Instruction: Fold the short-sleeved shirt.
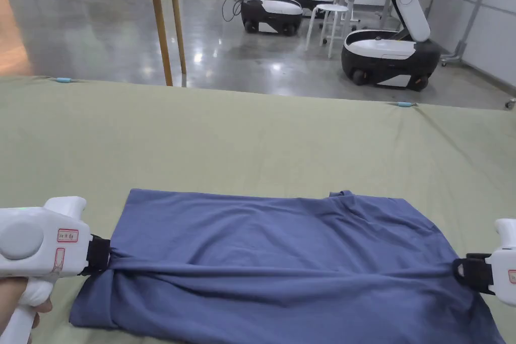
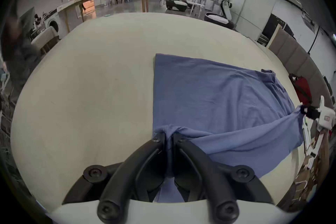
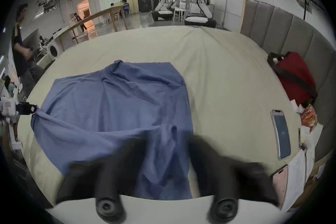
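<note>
The blue shirt (image 1: 282,259) lies spread across the green sheet (image 1: 252,128) that covers the work surface, near the edge closest to the person. The left gripper (image 1: 103,255) holds the shirt at its left edge; in the left gripper view the two jaws stand nearly together with a bunch of cloth pinched between them (image 2: 169,138), so this one is judged clamped on the shirt. The right gripper (image 1: 461,272) meets the shirt at its right edge, where the cloth gathers to a point against the black jaw tips. In the right gripper view the jaws are blurred and appear apart with cloth running between them, so whether they are pressing on the fabric cannot be told. A taut ridge of cloth runs across the shirt from one gripper to the other, which suggests both edges are being held and pulled apart to form a straight fold line. The half of the shirt beyond that ridge lies fairly flat on the sheet, with a sleeve or collar corner (image 1: 342,194) sticking up at its far edge. The near half hangs loosely below the ridge. Judged from this, a lengthwise fold is under way and not yet laid down. A red bag (image 3: 294,78) and a phone (image 3: 281,134) lie well apart from the shirt, to its right.
</note>
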A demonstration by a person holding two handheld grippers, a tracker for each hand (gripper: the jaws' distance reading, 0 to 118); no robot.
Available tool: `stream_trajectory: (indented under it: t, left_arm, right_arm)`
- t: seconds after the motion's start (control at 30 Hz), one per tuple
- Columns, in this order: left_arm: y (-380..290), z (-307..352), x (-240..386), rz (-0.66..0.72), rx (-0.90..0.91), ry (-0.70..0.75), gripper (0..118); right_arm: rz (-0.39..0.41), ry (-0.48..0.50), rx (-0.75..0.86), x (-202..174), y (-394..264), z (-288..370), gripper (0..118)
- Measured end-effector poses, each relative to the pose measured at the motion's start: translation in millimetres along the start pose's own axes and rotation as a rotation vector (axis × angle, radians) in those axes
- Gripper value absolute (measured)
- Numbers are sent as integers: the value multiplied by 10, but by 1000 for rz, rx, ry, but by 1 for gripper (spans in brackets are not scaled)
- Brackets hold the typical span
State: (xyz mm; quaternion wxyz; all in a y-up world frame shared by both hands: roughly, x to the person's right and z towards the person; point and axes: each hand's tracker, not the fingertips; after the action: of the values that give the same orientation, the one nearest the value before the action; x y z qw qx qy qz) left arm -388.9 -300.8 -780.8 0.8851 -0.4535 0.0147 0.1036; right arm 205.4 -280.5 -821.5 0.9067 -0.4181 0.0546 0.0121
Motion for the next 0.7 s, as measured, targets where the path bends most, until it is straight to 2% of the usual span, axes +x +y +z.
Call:
stream_trajectory:
  t: [0.03,0.1,0.13,0.17,0.23,0.27,0.3,0.33,0.37,0.4,0.5,0.53,0.57,0.6,0.63,0.7]
  left_arm:
    - [-28,16,-20,16,17,17,118]
    - [-109,46,-68,14,20,43,117]
    - [-161,151,-81,20,46,61,115]
    - [-205,232,-106,25,54,74,106]
    - [-323,402,-170,33,90,106,98]
    - [-402,513,-167,29,108,123,83]
    - [-477,599,-175,20,110,129,60]
    - [-544,662,-183,12,109,128,26]
    - [-603,696,-182,10,105,129,1]
    - [-667,728,-182,11,95,120,1]
    - [-744,760,-159,31,76,28,1]
    - [-729,744,-136,39,75,6,8]
    - [-710,711,-123,45,68,0,44]
    - [-684,647,-109,42,53,-11,90]
    - [-662,559,-86,32,26,-8,118]
    - [-660,406,-40,48,43,12,114]
  right_arm:
    - [-5,-9,-5,-1,-28,-2,118]
    - [-3,-18,-23,14,-152,43,115]
    - [23,-13,35,1,-185,224,113]
    - [22,-27,22,-8,-227,327,112]
    - [18,-55,20,153,-369,440,112]
    - [4,-67,40,178,-449,556,110]
    - [-1,-68,41,195,-517,671,98]
    - [-20,-70,61,165,-623,682,69]
    - [-41,-71,85,169,-689,764,8]
    - [-44,-77,84,168,-745,800,1]
    - [-48,-51,75,173,-878,923,1]
    - [-49,-56,79,162,-910,948,1]
    - [-45,-67,78,133,-927,943,1]
    - [-42,-71,77,107,-931,926,1]
    - [-44,-70,77,97,-934,933,1]
    - [-48,-49,76,85,-948,935,1]
